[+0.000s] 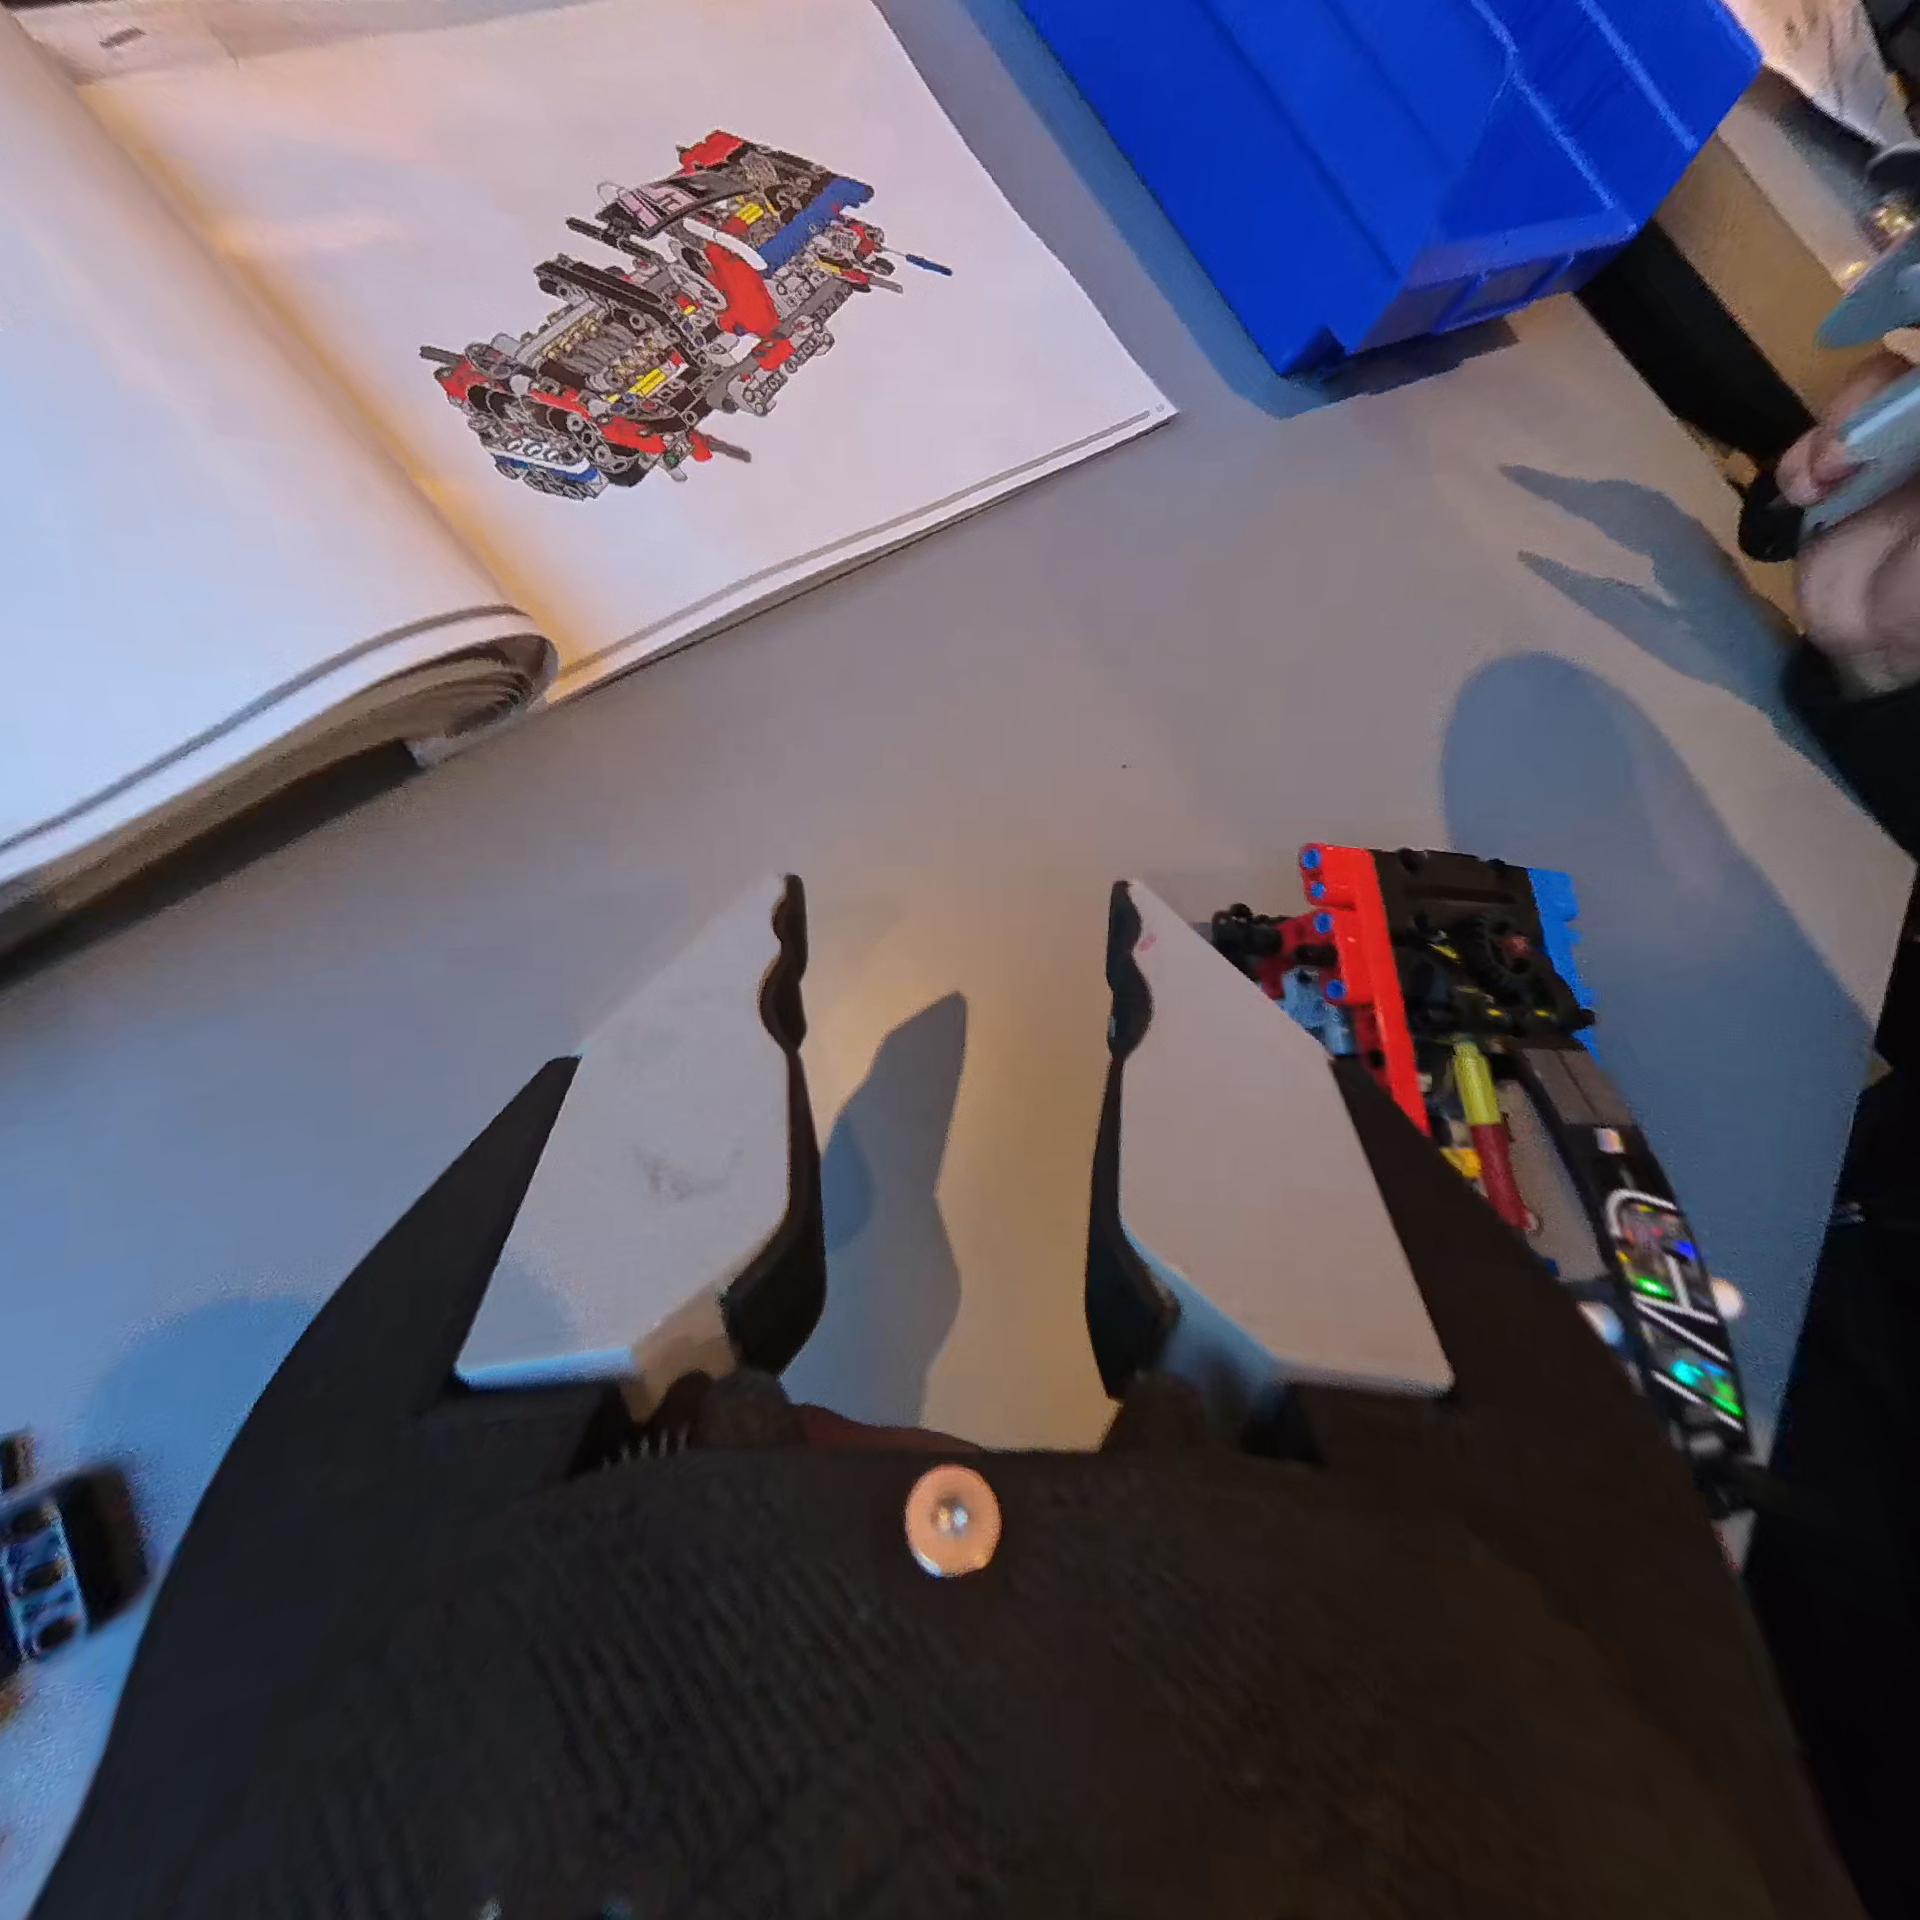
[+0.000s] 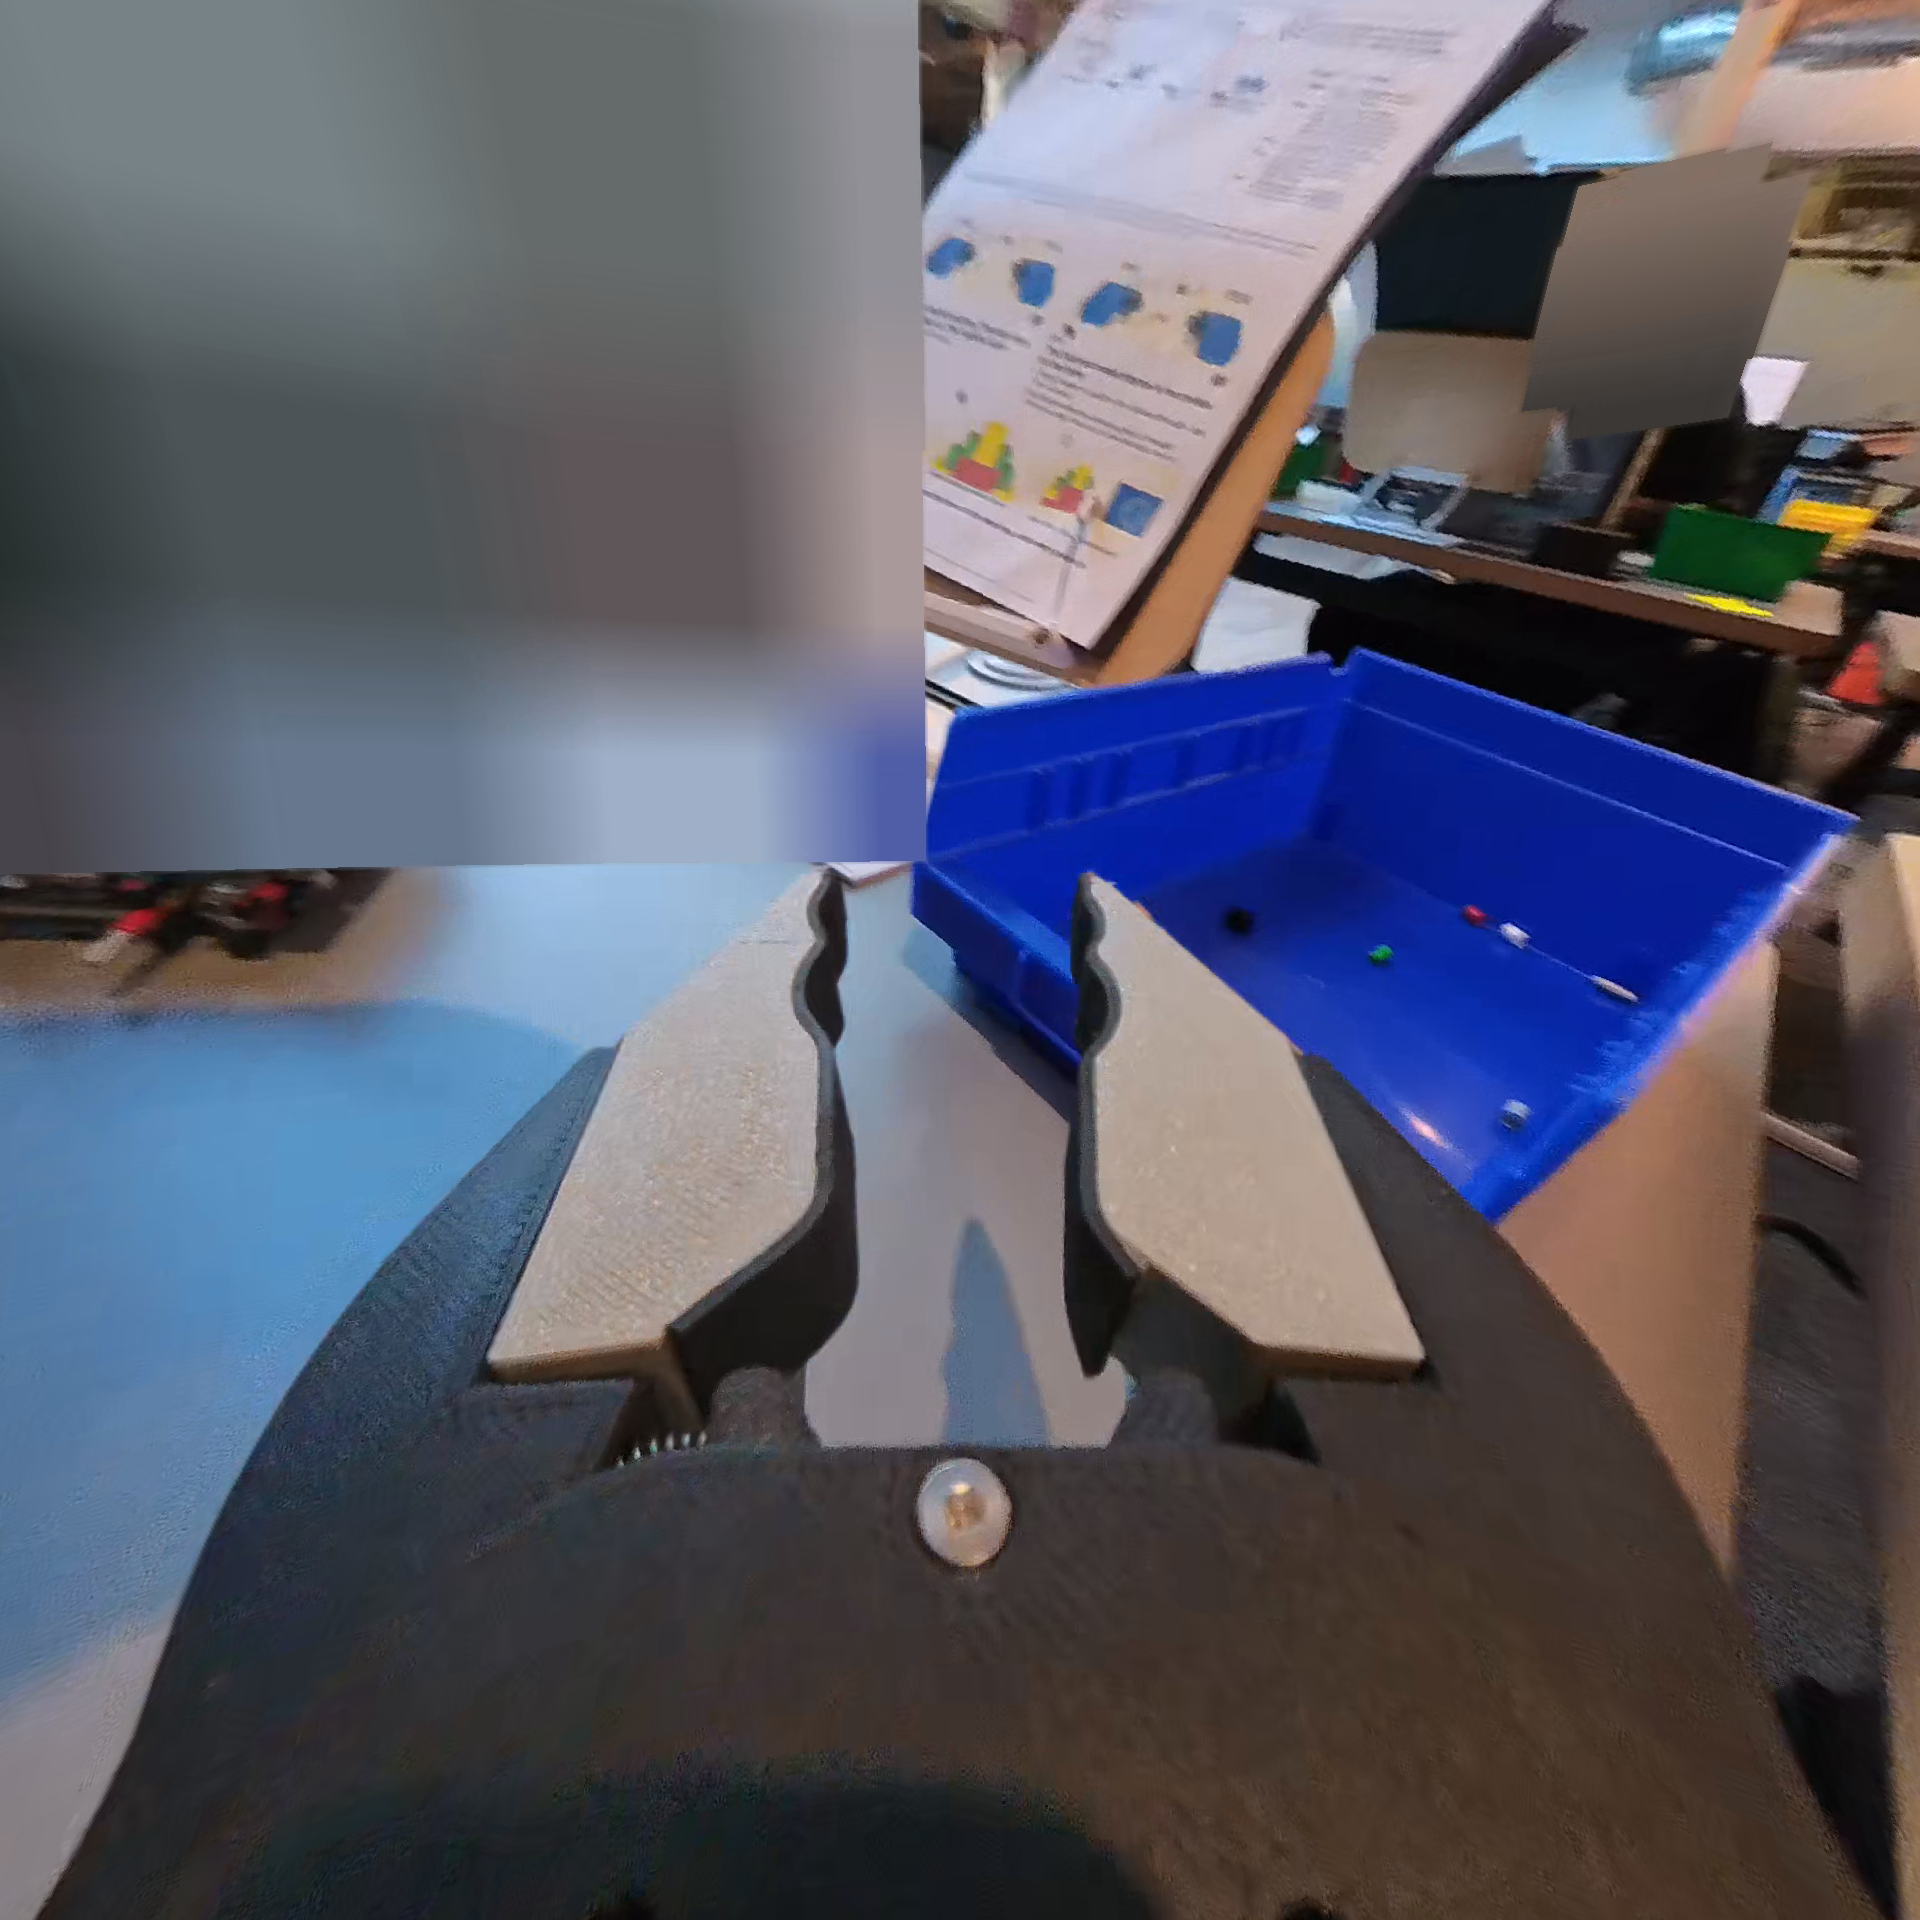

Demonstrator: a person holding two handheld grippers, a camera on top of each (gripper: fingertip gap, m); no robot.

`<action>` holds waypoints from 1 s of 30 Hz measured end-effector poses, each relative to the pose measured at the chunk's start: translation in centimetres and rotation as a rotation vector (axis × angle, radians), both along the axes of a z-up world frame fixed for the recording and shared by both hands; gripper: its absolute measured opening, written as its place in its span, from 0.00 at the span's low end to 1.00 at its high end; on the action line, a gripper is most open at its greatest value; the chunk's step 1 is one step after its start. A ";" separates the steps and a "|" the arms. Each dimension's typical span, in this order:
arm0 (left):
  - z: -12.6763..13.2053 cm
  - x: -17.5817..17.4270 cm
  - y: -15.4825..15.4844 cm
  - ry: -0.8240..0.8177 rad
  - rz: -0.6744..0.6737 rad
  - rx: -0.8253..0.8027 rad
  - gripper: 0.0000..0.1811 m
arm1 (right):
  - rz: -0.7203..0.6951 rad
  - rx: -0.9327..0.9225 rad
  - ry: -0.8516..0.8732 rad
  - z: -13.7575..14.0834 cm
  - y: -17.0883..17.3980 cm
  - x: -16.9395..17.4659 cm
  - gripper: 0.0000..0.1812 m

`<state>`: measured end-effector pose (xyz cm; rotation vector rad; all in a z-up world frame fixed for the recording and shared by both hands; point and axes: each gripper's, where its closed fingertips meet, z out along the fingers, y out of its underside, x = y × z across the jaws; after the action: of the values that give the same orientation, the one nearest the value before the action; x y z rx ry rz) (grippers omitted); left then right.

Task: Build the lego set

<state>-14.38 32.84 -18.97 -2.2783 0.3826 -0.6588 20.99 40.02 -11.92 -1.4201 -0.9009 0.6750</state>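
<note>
One model point(image 1: 1455, 1049) right of the left gripper point(image 1: 954, 894); one bin point(image 2: 1143, 769) ahead of the right gripper point(image 2: 956, 894). Both jaws apart, empty.

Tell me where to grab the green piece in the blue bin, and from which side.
Judgement call: take the green piece across its sides, coming straight down from above. It lies loose on the floor of the blue bin, clear of the other bits, and the walls block any low approach. The right tongs are open and empty.
</note>
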 end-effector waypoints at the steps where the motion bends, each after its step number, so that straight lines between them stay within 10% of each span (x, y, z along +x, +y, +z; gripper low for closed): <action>1: 0.3 0.0 -0.5 -0.002 0.011 0.007 0.30 | -0.027 0.006 -0.032 -0.5 0.3 0.1 0.20; 8: 4.3 3.4 -3.7 0.011 -0.034 0.086 0.25 | -0.063 -0.189 -0.254 -6.4 1.4 -1.0 0.24; 14: 7.3 15.0 -1.4 0.209 -0.242 0.128 0.26 | -0.133 -0.175 -0.306 -6.9 2.4 -1.1 0.23; 23: 4.9 31.3 1.4 0.063 -0.073 -0.001 0.28 | -0.045 -0.056 -0.052 -2.0 0.9 -0.3 0.33; 30: 1.9 30.8 0.4 0.264 -0.020 0.179 0.30 | 0.186 -0.380 0.038 -3.0 -2.3 -2.5 0.08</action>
<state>16.40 33.25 -17.11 -2.1944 0.5673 -0.3176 18.52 37.71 -14.95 -1.6629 -0.9137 1.0528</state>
